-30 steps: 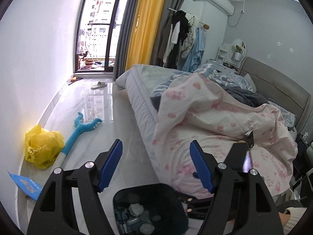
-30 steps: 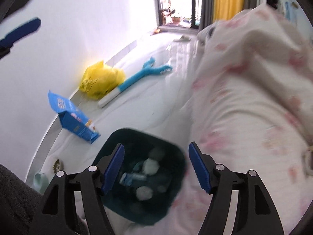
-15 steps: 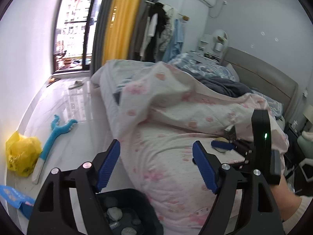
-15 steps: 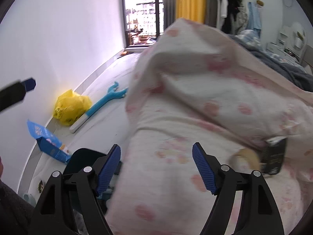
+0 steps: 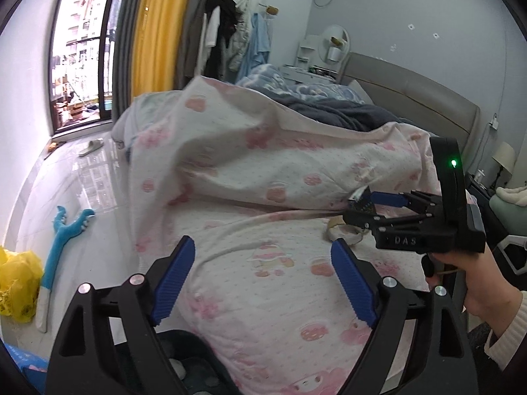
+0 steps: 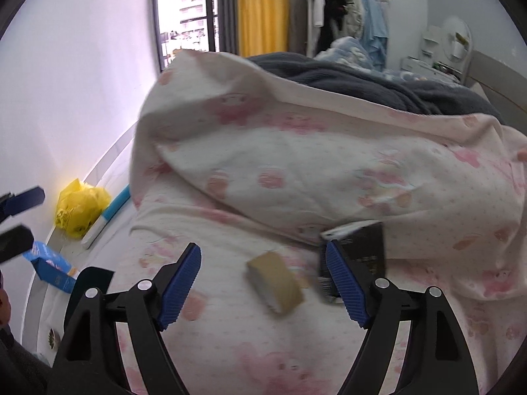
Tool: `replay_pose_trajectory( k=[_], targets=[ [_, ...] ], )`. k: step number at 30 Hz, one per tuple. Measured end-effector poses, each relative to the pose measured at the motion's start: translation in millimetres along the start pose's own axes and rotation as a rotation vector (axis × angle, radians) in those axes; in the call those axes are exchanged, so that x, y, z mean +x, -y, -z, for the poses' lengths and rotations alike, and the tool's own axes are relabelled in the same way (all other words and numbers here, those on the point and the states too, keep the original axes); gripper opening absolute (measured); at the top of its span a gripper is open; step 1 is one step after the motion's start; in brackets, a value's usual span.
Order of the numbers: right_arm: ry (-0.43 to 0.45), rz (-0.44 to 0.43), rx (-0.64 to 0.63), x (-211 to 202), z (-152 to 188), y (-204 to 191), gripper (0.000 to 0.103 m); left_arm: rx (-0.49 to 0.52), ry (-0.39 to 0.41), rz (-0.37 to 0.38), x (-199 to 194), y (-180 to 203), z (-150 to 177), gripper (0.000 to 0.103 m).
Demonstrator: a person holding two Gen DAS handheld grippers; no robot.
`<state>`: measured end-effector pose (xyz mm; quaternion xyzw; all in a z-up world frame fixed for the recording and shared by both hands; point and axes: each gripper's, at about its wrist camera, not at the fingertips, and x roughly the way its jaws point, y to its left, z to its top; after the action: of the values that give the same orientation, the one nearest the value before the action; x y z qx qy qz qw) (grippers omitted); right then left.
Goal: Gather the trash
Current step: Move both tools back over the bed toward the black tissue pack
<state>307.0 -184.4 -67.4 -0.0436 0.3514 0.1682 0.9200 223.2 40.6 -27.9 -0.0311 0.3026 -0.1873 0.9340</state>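
Note:
A brown tape roll (image 6: 276, 282) and a black box (image 6: 359, 252) lie on the pink flowered quilt (image 6: 296, 177) of the bed. My right gripper (image 6: 263, 279) is open just above them, with the tape roll between its blue pads and the box by the right pad. In the left wrist view the right gripper (image 5: 365, 212) hovers over the roll (image 5: 342, 232) and the box (image 5: 360, 201). My left gripper (image 5: 263, 279) is open and empty above the quilt's edge. A dark trash bin (image 5: 194, 362) with scraps in it stands below on the floor.
On the floor by the white wall lie a yellow plastic bag (image 6: 80, 205), a blue-and-white brush (image 5: 64, 240) and a blue carton (image 6: 51, 268). A grey blanket (image 6: 362, 82) is heaped on the bed. A clothes rack and a balcony door stand at the back.
Both grippers have lifted from over the trash bin and swung to the bed. The right one has closed in on the tape roll and black box. Both stay open.

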Motion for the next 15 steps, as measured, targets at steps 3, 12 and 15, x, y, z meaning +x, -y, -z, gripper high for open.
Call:
replay_pose_trajectory(
  k=[3,12,15],
  targets=[
    [-0.005,0.028,0.0,5.6,-0.9,10.7,0.082,0.016,-0.014,0.024,13.9,9.6,-1.5,0.089],
    [-0.04,0.097,0.039,19.0,2.7,49.1,0.084,0.047,-0.036,0.096,46.2,31.5,-9.1,0.09],
    [-0.076,0.088,0.066,29.6,6.3,60.6,0.084,0.05,-0.049,0.115,56.9,38.9,-9.3,0.09]
  ],
)
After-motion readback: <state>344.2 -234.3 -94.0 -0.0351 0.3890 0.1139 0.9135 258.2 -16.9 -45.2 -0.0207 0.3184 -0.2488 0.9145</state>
